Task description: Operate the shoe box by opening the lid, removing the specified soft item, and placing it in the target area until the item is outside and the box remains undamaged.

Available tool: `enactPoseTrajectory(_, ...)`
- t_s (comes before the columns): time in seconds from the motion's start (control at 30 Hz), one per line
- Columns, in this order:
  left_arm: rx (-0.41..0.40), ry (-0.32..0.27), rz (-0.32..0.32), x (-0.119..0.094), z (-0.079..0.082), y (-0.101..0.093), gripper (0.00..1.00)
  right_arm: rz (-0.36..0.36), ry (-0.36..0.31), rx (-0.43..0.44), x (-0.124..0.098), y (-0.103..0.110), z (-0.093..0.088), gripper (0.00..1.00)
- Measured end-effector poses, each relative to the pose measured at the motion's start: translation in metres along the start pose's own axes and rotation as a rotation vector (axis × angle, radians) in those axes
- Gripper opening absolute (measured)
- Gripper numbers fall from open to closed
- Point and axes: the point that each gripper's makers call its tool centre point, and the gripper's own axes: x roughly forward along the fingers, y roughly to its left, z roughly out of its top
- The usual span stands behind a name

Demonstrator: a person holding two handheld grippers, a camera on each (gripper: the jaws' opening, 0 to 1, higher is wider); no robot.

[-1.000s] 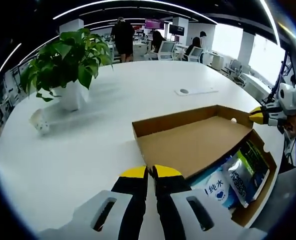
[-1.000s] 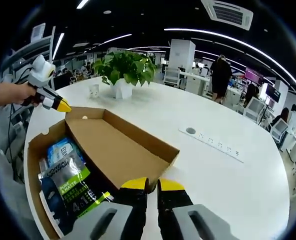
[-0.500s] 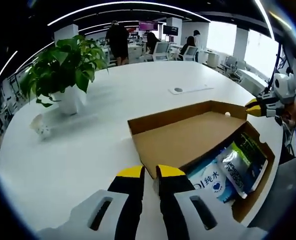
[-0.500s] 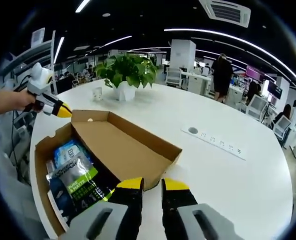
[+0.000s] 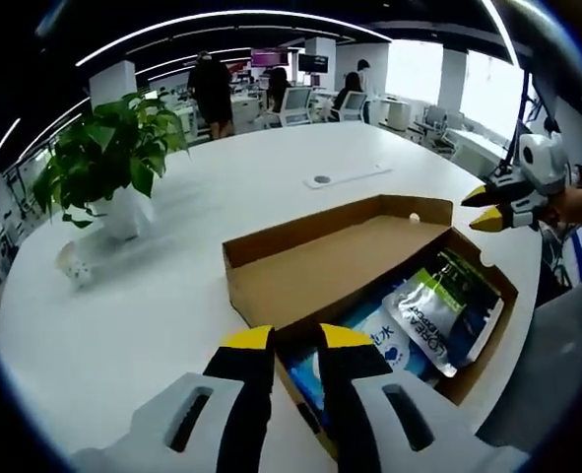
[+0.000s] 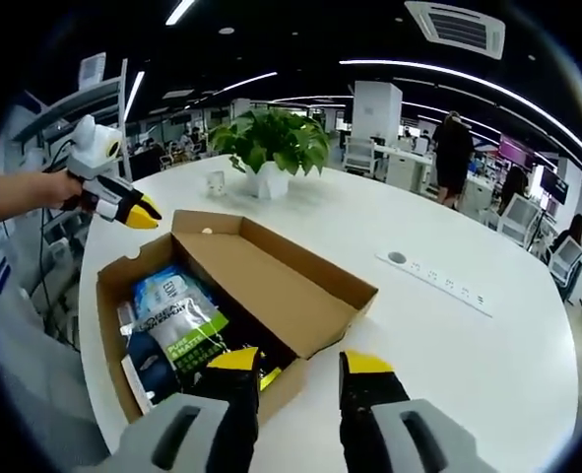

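Left gripper view. Left gripper (image 5: pixel 295 337): yellow-tipped jaws parted by a narrow gap, nothing between them, held just above the near corner of the shoe box (image 5: pixel 261 258). Shoe box: brown cardboard, standing on the white round table (image 5: pixel 153 296), its lid (image 5: pixel 340 266) folded back and lying open over the far side. Contents: soft packs, a silver-and-green pack (image 5: pixel 438 310) on top, a blue-and-white pack (image 5: pixel 374 345) beside it and partly under it. Right gripper (image 5: pixel 487 207): entered from the right, held in a hand, jaws spread, hovering just beyond the far corner of the box, touching nothing. Also entered: potted plant (image 5: pixel 108 163), small white object (image 5: pixel 71 266) near the pot, flush socket strip (image 5: pixel 335 177) in the tabletop, people at desks well beyond the table.

Right gripper view. Right gripper (image 6: pixel 298 363): jaws well apart, empty, above the near edge of the shoe box (image 6: pixel 315 340). Lid (image 6: pixel 271 286) open. Silver-and-green pack (image 6: pixel 184 330) inside the box, uppermost, the blue-and-white pack (image 6: pixel 162 293) behind it. Left gripper (image 6: pixel 138 210): seen at upper left, clear of the box rim, holding nothing. Potted plant (image 6: pixel 271 148) and socket strip (image 6: pixel 438 281) on the table (image 6: pixel 448 365).

Step judged: lid opening complete; removal of the soft item not yet begun. Next move calls for lowering one gripper into the box, pinching a loose edge of the top pack, and lifting straight up without dragging on the cardboard walls.
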Motion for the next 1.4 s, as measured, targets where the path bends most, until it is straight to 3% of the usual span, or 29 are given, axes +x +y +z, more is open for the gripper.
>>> enactPoseTrajectory(0.37, 0.005, 0.034, -0.081, 0.002, -0.014, -0.036, 0.21, 0.046, -0.016, -0.070, -0.015, 0.020, -0.003, 0.44)
enactPoseTrajectory(1.03, -0.095, 0.094, -0.225, 0.016, -0.039, -0.090, 0.29, 0.117, -0.046, -0.156, -0.034, 0.051, -0.012, 0.63)
enactPoseTrajectory(1.4, -0.144, 0.142, -0.275, 0.030, -0.051, -0.111, 0.31, 0.116, -0.082, -0.177, -0.047, 0.059, -0.012, 0.63)
